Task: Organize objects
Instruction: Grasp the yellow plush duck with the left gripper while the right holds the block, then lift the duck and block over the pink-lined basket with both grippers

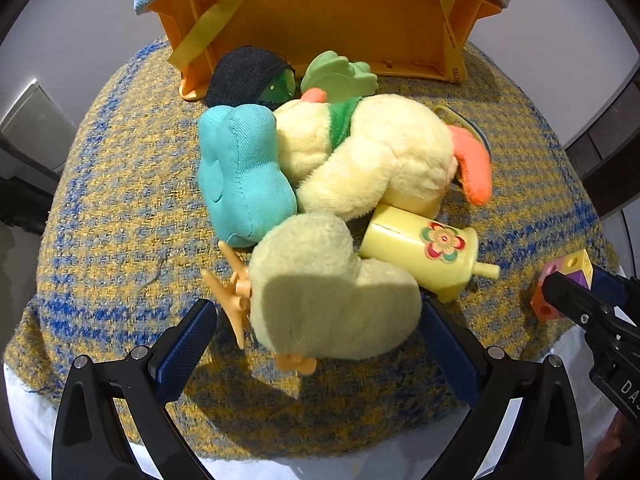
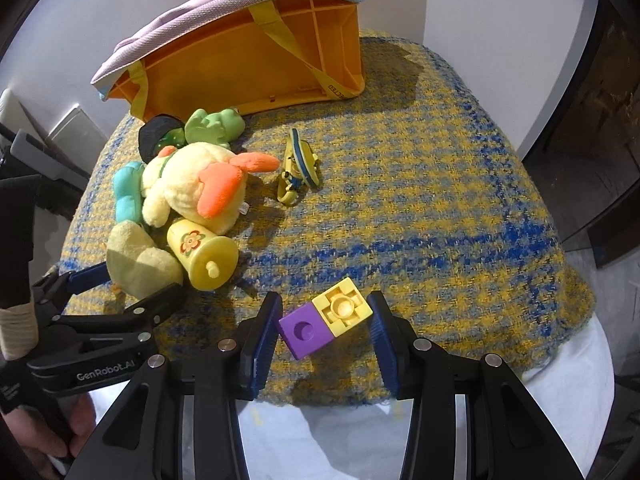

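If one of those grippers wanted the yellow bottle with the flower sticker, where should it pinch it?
Probably across the round body of the yellow bottle, near the flower sticker, coming down from above. It lies on its side with its flared spout end toward the table's near edge. The far end presses against the cream plush duck, so only the mid-body sides look free for the fingers.

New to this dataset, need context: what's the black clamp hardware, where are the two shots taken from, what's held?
No robot: a person holds a two-finger gripper in each hand, with a fisheye camera on each looking along its fingers. One picture is from the left gripper, one from the right gripper. On a woven blanket lie a cream plush toy, a teal cushion, a yellow toy bottle and a tipped orange crate. The left gripper is open around a pale plush heart; the right is shut on joined toy blocks.
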A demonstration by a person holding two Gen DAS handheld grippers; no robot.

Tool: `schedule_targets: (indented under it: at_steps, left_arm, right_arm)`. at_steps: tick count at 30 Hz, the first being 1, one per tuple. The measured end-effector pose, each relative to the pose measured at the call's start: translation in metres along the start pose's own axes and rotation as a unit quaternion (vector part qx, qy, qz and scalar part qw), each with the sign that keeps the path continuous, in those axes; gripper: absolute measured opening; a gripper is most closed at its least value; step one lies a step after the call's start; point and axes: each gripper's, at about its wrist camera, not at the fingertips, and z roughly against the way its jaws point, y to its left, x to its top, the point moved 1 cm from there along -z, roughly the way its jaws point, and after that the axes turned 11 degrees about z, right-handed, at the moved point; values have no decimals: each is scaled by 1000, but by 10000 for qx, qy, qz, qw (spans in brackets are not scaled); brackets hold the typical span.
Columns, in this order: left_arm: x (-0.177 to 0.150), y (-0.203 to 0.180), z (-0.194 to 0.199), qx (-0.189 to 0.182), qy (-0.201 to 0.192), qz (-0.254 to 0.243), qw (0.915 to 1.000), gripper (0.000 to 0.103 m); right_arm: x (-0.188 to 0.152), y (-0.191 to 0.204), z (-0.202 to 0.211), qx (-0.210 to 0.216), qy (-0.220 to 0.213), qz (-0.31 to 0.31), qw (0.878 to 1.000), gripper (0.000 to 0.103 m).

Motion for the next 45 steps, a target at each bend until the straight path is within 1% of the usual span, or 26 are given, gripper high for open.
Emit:
schedule_targets:
  at_steps: [3,4,5,6,8,15,22,28,33,37,43,45]
  left_arm:
    - [3,0,-5,-19,21,-1,10000,97]
    - [4,0,-6,-46,40,-8,10000,94]
    - [4,0,-7,-84,48,-17,10000,88]
    - [4,-1,-7,-134,59,-38,9999,85]
    - [2,-3,-6,-122,28,-89,9999,82]
    - [-9,1,1,-121,-46,-51,9999,80]
    - [-6,12,36,-55,-277,12,9996,80]
    - [1,19,64,-48,-515,74,9986,80]
    - [11,21,83,-48,-741,78,9972,80]
    - [26,22,101,-81,-957,100,9953,80]
    - [59,19,130,-169,-1332,65,9909,80]
    - [70,17,137,-236,-1401,52,9898,80]
  right_arm:
    - [1,-1,-2,22,27,-42,10000,44]
    - [1,-1,-2,24,30,-47,10000,44]
    - [2,-1,-2,26,28,-50,10000,44]
    - [2,-1,-2,28,24,-54,10000,44]
    - [3,0,-1,28,10,-49,10000,44]
    - [4,4,8,4,-98,-6,10000,44]
    - [8,12,25,20,-294,90,9995,44]
    - [18,20,43,13,-529,204,9984,44]
    - [34,27,59,18,-738,296,9968,44]
    - [51,30,74,-18,-948,381,9948,44]
    - [83,30,97,-103,-1304,481,9902,44]
    - [94,28,103,-82,-1393,480,9890,44]
